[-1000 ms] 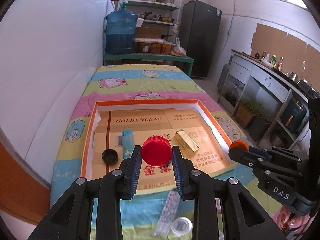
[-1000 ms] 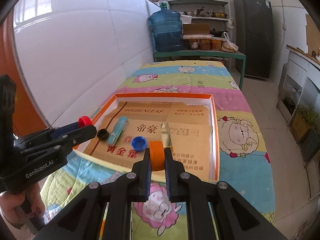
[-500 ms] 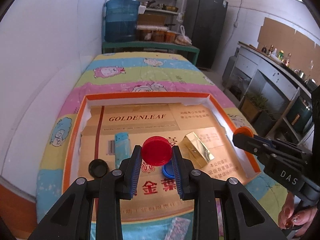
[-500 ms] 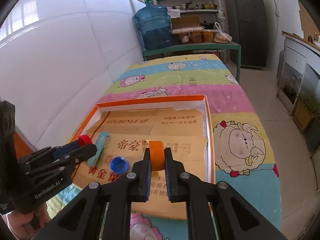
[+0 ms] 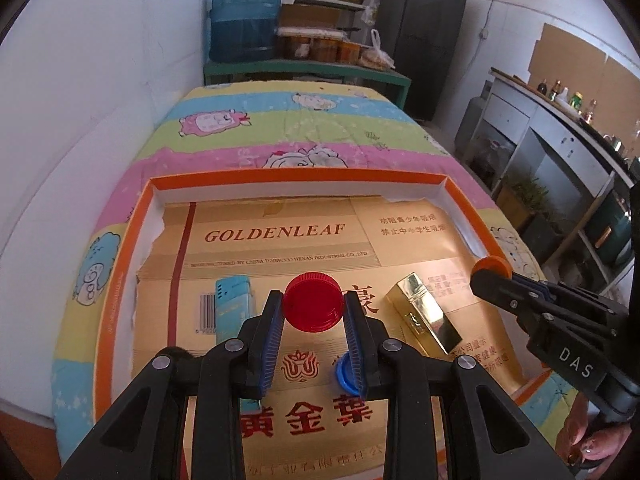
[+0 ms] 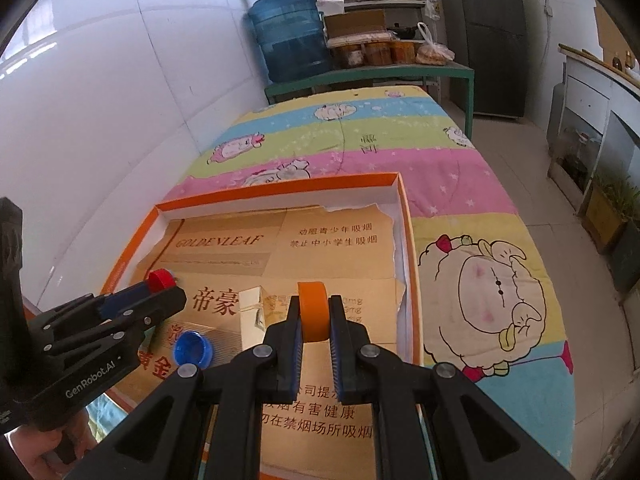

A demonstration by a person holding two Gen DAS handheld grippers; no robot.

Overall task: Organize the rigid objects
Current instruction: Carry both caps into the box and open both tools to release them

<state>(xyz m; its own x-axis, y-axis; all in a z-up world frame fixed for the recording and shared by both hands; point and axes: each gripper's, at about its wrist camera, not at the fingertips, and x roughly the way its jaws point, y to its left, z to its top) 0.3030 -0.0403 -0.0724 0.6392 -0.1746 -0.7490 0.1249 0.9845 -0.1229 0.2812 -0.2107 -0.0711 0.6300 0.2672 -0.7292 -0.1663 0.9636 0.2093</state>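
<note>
Orange tray; both jaws grip caps.

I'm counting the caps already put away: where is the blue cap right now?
The blue cap lies open side up on the gold cardboard lining of the orange tray, near its front edge, just left of the gold box.

Bright, even daylight; sharp focus, soft shadows, strong fisheye bending and dark corners.

White tiled wall, green bench bearing water jug, black fridge.
</note>
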